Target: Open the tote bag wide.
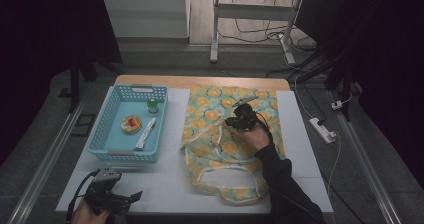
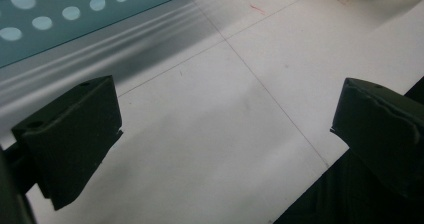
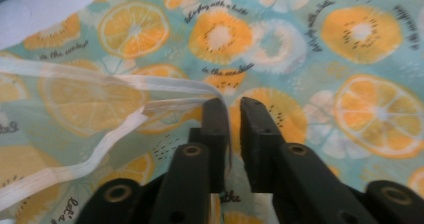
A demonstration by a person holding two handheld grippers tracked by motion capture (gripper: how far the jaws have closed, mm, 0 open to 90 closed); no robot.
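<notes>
1. Nearest the person, the left gripper [image 1: 134,198] rests at the near left corner of the table [image 1: 170,184], well to the left of the bag [image 1: 227,134]. Its jaws stand wide apart over bare white board with nothing between them.
2. The bag lies on the table's right half: thin printed cloth, orange slices on pale teal, with cream-edged handles [image 1: 235,180] looped at its near end. I judge it light, limp and easily rumpled. It will drape rather than keep its shape.
3. The right gripper [image 3: 234,104] sits over the bag's middle, jaws nearly closed on a cream-trimmed cloth edge [image 3: 165,86]. A thin fold seems pinched between them.
4. That bound edge looks the best place to hold: firmer than the plain cloth and less likely to slip.
5. Left of the bag stands a blue perforated plastic basket [image 1: 102,129], rigid, holding a tube [image 1: 145,134], a small jar [image 1: 153,106] and a round item [image 1: 131,123].
</notes>
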